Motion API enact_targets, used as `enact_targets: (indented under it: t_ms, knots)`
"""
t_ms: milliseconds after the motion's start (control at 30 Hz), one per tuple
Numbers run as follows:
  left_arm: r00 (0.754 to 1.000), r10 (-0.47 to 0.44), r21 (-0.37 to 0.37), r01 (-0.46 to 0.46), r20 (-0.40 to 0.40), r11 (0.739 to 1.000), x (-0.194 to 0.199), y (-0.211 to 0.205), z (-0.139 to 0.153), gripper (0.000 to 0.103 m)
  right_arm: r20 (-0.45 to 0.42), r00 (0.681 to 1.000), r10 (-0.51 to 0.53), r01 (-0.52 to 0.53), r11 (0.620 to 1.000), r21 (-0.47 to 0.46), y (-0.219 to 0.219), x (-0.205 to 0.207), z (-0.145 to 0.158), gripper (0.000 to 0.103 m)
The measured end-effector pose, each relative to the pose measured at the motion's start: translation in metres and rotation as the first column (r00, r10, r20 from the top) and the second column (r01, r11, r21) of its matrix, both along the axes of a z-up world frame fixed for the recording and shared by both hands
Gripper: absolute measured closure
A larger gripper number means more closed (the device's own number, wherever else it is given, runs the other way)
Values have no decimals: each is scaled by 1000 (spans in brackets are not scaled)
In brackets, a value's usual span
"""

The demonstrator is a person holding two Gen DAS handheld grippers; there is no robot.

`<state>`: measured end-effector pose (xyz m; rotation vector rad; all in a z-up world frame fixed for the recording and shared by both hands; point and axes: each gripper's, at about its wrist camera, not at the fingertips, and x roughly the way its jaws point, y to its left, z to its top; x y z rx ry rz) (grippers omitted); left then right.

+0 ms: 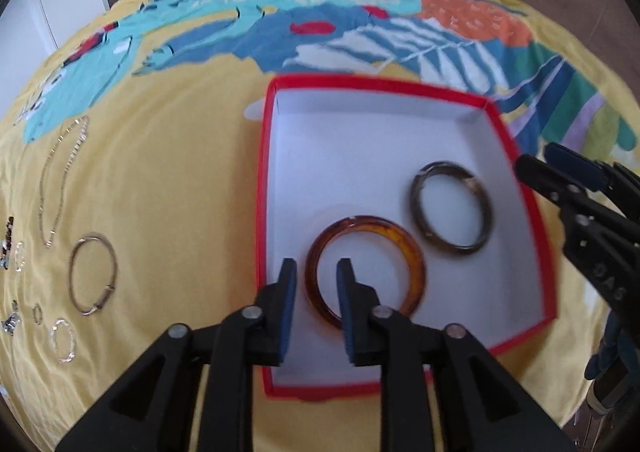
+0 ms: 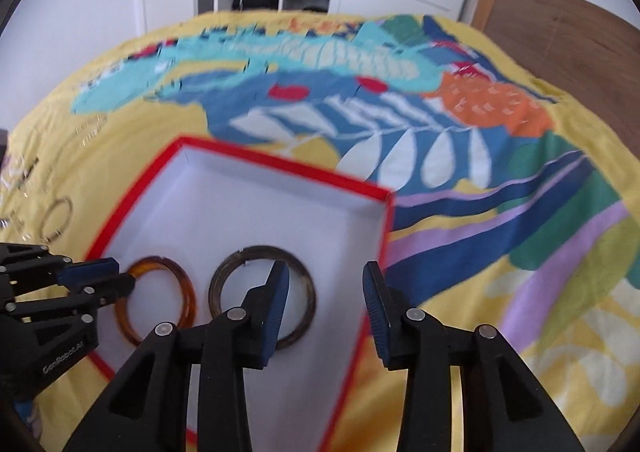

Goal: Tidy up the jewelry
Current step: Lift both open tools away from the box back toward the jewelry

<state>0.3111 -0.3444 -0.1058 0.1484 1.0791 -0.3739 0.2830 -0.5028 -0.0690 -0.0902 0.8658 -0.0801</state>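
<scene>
A red-rimmed box (image 1: 400, 156) sat at the centre of the left wrist view on a yellow patterned bedspread (image 1: 180, 172). Inside it lay an amber bangle (image 1: 412, 252) and, to its upper right, a dark bangle (image 1: 486, 212). The left gripper (image 1: 317, 272) stood parted and empty, straddling the amber bangle's near-left rim. The right gripper (image 2: 326, 284) hung wide apart over the dark bangle (image 2: 308, 292). At the left edge lay a silver bracelet (image 1: 76, 264) and a chain necklace (image 1: 60, 180).

Two bangles (image 1: 365, 271) (image 1: 451, 207) side by side in the box (image 1: 262, 188), necklace (image 1: 60, 180) and rings (image 1: 62, 340) to its left.
</scene>
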Motion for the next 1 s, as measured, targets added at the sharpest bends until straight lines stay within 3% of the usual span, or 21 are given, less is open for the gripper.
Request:
enact_targets:
  t_ms: [300, 533, 800, 1000]
  knots:
    - [993, 27, -69, -18, 118, 997, -50, 36, 87, 75, 118, 990, -73, 62, 993, 97, 1, -76, 73, 57]
    - [980, 56, -43, -48, 192, 998, -103, 85, 147, 75, 223, 973, -55, 22, 989, 146, 38, -136, 129, 56]
    - [933, 150, -5, -157, 327, 988, -181, 180, 204, 73, 339, 941, -12, -56, 980, 190, 94, -198, 177, 56]
    - [896, 248, -12, -262, 367, 965, -226, 263, 223, 70, 389, 921, 3, -108, 963, 247, 132, -247, 193, 55]
